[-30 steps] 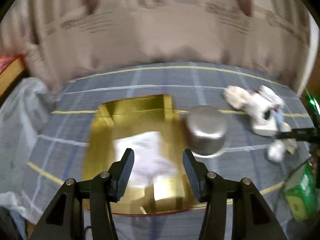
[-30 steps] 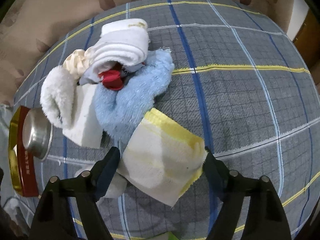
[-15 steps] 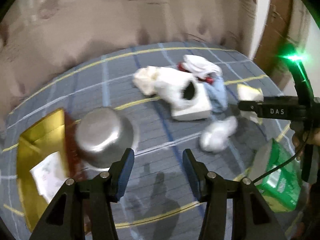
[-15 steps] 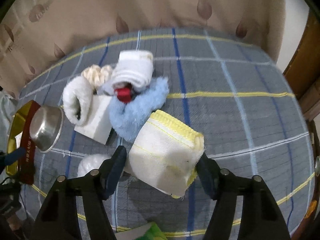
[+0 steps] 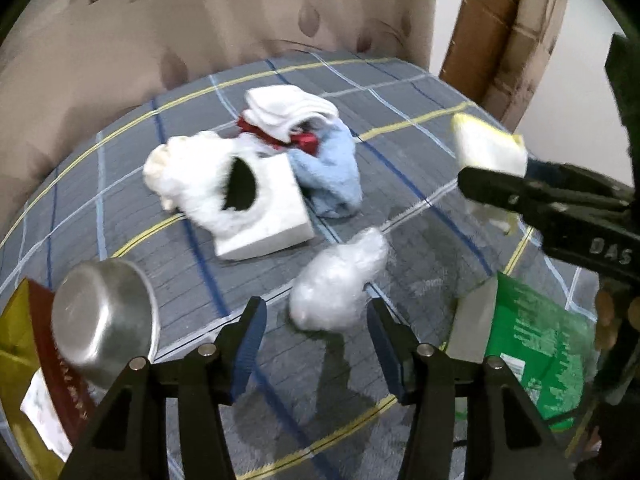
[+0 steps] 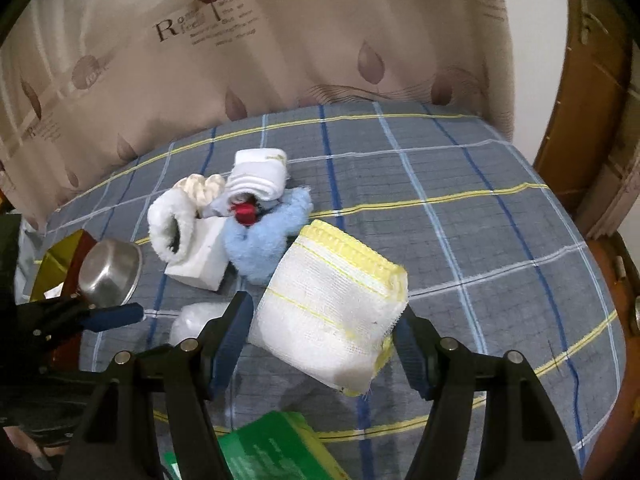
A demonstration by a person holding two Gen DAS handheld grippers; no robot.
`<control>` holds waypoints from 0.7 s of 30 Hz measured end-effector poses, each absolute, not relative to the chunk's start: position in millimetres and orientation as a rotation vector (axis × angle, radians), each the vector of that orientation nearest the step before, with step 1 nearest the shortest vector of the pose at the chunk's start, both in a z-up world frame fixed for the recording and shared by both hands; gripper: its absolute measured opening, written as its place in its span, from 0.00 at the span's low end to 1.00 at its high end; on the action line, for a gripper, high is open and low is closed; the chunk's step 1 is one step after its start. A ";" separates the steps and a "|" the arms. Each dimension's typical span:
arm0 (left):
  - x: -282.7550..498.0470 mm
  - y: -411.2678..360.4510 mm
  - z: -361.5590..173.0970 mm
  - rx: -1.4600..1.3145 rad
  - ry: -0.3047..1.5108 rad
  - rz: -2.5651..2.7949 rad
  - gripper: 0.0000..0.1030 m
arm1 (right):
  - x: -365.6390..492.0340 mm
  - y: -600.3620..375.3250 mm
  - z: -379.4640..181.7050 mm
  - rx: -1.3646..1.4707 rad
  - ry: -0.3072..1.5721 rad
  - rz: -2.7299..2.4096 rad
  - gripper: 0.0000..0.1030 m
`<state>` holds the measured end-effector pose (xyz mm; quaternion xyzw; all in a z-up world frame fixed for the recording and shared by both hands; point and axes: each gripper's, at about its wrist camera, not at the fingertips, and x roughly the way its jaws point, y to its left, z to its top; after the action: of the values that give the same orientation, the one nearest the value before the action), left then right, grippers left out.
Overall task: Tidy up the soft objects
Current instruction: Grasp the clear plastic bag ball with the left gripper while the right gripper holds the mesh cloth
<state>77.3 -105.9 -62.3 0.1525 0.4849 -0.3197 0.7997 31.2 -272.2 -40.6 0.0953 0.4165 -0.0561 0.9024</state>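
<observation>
My right gripper [image 6: 324, 332] is shut on a folded white cloth with yellow edging [image 6: 332, 308] and holds it above the plaid bedspread; the cloth also shows in the left wrist view [image 5: 490, 148]. My left gripper [image 5: 316, 334] is open and empty, just in front of a white plastic-wrapped bundle [image 5: 338, 280]. Behind lies a pile: a white fluffy slipper [image 5: 204, 176] on a white block [image 5: 268, 216], a light blue towel [image 5: 336, 172], a rolled white sock [image 5: 288, 108] and a red item [image 5: 304, 140].
A steel bowl [image 5: 102, 320] lies tilted on the rim of a gold and red box [image 5: 18, 364] at the left. A green packet [image 5: 536, 348] lies at the front right. A curtain [image 6: 280, 40] hangs behind the bed, and a wooden door frame [image 6: 592, 120] stands at the right.
The left gripper swung right, from over the gold box to the plastic-wrapped bundle. The right gripper lifted the yellow-edged cloth up and back from the pile.
</observation>
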 end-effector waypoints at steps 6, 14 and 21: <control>88.4 -129.5 -81.9 0.381 1.088 -0.704 0.52 | 30.0 -287.3 -44.1 0.245 0.860 -0.123 0.63; 110.7 -134.8 -102.0 0.310 1.147 -0.661 0.52 | 30.2 -289.1 -46.7 0.260 0.861 -0.104 0.63; 114.8 -124.6 -101.8 0.200 1.139 -0.652 0.52 | 30.0 -288.0 -47.2 0.261 0.865 -0.097 0.63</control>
<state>114.8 -124.6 -101.8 0.0930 0.5285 -0.3028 0.7876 30.0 -288.0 -47.2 0.1258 0.4178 -0.0471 0.8985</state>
